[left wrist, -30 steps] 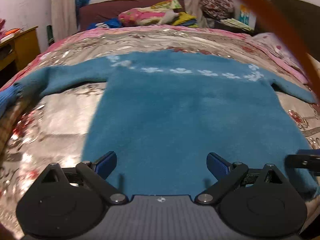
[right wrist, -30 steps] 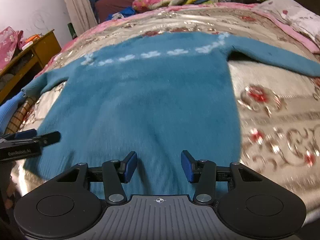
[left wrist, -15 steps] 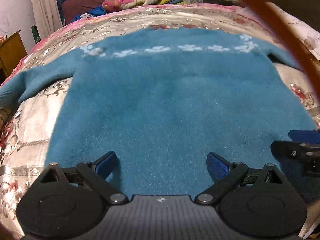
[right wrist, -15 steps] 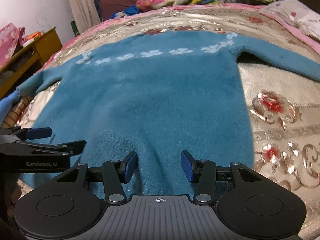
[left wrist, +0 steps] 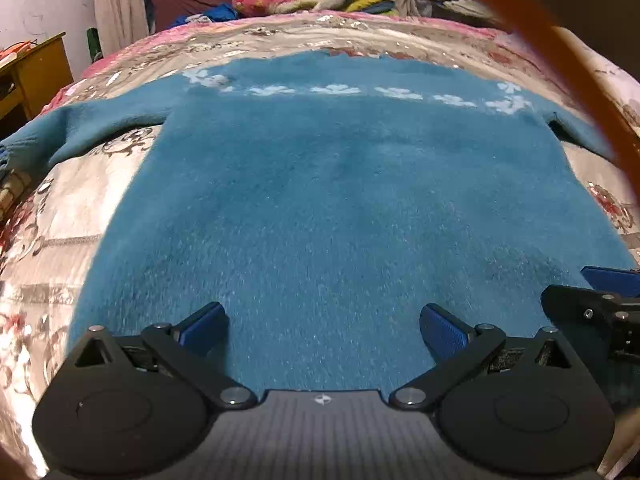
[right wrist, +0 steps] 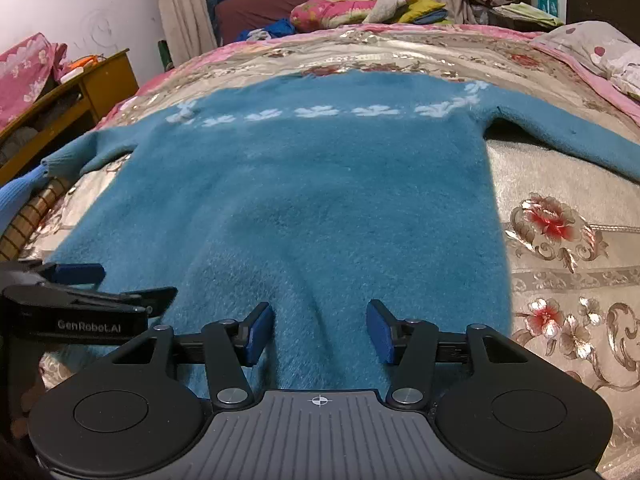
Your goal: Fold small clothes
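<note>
A blue sweater point(left wrist: 340, 208) is spread flat on the bed point(left wrist: 68, 208), hem towards the cameras, both sleeves stretched out sideways; a row of white flowers point(right wrist: 316, 111) is seen across its chest. The left gripper point(left wrist: 322, 326) is held over the hem with its jaws set wide apart; nothing is pinched, and only fuzzy knit is seen in the gap. The right gripper point(right wrist: 318, 330) is poised over the hem nearer the sweater's right edge; its jaws are opening, with a raised ridge of knit lying between the pads, and no pressing on it can be made out. In the right view the left gripper is seen side-on at the lower left, just above the hem. Bare floral quilt is left open to the right of the sweater's side edge, and a narrower strip to its left; a wooden cabinet point(right wrist: 92, 92) is seen beyond the bed's left edge, and pillows point(right wrist: 352, 4) are piled at the far end.
</note>
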`<state>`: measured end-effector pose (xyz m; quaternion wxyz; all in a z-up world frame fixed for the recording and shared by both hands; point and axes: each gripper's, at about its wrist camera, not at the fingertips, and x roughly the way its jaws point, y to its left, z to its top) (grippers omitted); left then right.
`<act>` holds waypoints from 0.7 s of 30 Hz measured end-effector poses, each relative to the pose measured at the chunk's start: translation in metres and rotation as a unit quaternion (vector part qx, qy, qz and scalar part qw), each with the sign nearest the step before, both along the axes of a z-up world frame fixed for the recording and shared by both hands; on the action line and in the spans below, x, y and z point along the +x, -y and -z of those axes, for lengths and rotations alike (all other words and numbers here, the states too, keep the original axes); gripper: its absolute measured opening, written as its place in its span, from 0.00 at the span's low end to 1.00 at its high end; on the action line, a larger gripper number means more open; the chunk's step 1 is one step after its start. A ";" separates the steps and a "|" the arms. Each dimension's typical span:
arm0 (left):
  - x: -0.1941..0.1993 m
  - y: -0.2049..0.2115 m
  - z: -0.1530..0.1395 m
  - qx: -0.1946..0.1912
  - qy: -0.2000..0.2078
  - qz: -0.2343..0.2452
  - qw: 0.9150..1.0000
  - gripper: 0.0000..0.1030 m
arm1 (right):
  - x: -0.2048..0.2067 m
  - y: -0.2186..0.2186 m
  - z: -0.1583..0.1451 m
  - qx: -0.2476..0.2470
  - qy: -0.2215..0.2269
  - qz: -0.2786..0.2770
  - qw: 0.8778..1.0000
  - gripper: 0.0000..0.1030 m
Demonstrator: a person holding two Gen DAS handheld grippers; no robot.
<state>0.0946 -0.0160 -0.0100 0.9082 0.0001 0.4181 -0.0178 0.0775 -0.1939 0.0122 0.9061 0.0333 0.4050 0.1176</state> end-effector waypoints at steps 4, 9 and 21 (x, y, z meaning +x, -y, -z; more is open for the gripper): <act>0.001 -0.003 -0.001 -0.008 -0.005 -0.001 1.000 1.00 | -0.001 0.001 0.000 0.003 0.000 0.002 1.000 0.52; 0.008 0.003 -0.018 -0.005 0.004 0.014 1.000 1.00 | 0.004 0.015 -0.013 0.036 0.007 0.027 0.999 0.52; 0.055 0.068 -0.056 0.002 0.073 0.078 0.994 1.00 | 0.064 0.108 -0.035 0.075 0.051 0.153 0.984 0.52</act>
